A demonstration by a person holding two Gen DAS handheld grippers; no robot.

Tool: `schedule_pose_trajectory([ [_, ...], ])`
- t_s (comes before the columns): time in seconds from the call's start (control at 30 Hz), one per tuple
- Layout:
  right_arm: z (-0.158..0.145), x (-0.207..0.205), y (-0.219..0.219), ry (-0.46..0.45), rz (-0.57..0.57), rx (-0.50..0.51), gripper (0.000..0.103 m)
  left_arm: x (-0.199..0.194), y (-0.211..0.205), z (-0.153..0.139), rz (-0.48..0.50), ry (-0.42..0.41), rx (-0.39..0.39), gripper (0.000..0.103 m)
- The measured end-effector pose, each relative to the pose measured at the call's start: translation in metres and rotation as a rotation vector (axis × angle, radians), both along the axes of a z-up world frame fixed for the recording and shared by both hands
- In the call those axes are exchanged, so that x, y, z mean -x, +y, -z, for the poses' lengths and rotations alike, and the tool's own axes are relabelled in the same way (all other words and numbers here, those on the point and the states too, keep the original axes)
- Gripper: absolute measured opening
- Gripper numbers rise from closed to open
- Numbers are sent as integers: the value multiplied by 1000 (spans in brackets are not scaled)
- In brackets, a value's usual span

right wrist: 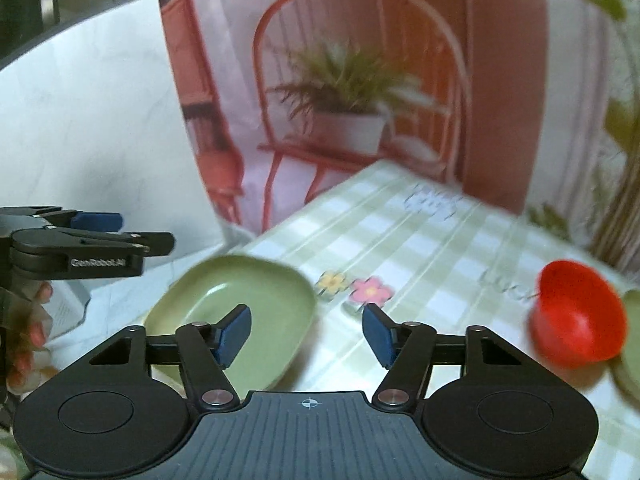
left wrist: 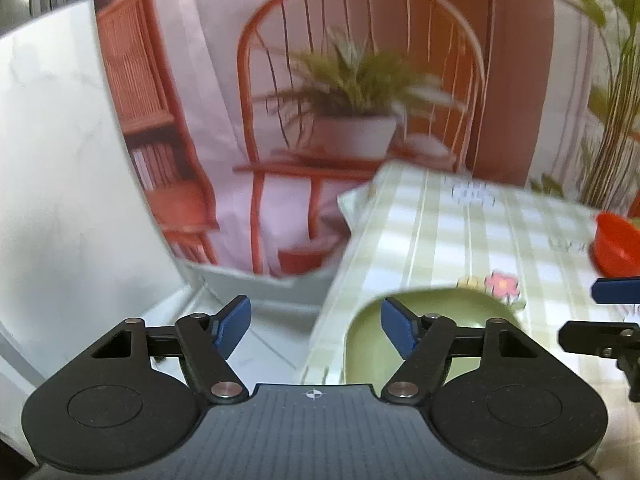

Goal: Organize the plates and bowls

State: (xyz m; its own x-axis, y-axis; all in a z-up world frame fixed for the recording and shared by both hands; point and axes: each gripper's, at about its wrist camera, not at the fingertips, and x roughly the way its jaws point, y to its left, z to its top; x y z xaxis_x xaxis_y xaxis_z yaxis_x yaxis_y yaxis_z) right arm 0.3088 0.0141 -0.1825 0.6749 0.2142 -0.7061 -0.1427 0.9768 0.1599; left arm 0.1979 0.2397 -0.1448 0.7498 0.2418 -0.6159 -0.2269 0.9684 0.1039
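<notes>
A green plate [right wrist: 256, 300] lies near the left edge of the table with the green checked cloth [right wrist: 432, 240]; it also shows in the left wrist view [left wrist: 440, 308]. A red bowl [right wrist: 576, 316] stands at the right, also seen in the left wrist view [left wrist: 618, 244]. A second green dish [right wrist: 632, 356] peeks out behind the bowl. My left gripper [left wrist: 316, 326] is open and empty, over the table's left edge above the plate. My right gripper [right wrist: 306, 334] is open and empty, just above the plate's right rim.
A printed backdrop with a red chair and a potted plant [left wrist: 352, 92] hangs behind the table. A white marble wall [left wrist: 60, 160] is at the left. Flower prints [right wrist: 370, 290] mark the cloth. Real plant stems [left wrist: 612, 128] stand at the far right.
</notes>
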Motion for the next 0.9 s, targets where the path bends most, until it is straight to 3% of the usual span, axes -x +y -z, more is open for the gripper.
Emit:
schedule_pose_trajectory([
  [0.13,18,-5,12,47,-44,13,46,-2,3,25,-3,48,30,70],
  [0.3,33,-7,16,94,-52,0,38,0,2,42,1,92,59,56],
  [0.5,45,-2,13,128,-52,-40,20,8,-2,53,13,121,84,27],
  [0.57,43,2,12,127,-49,-57,20,12,-6,52,25,122,95,15],
  [0.9,20,42,-19,101,11,-107,16,41,-42,31,47,100,134,15],
])
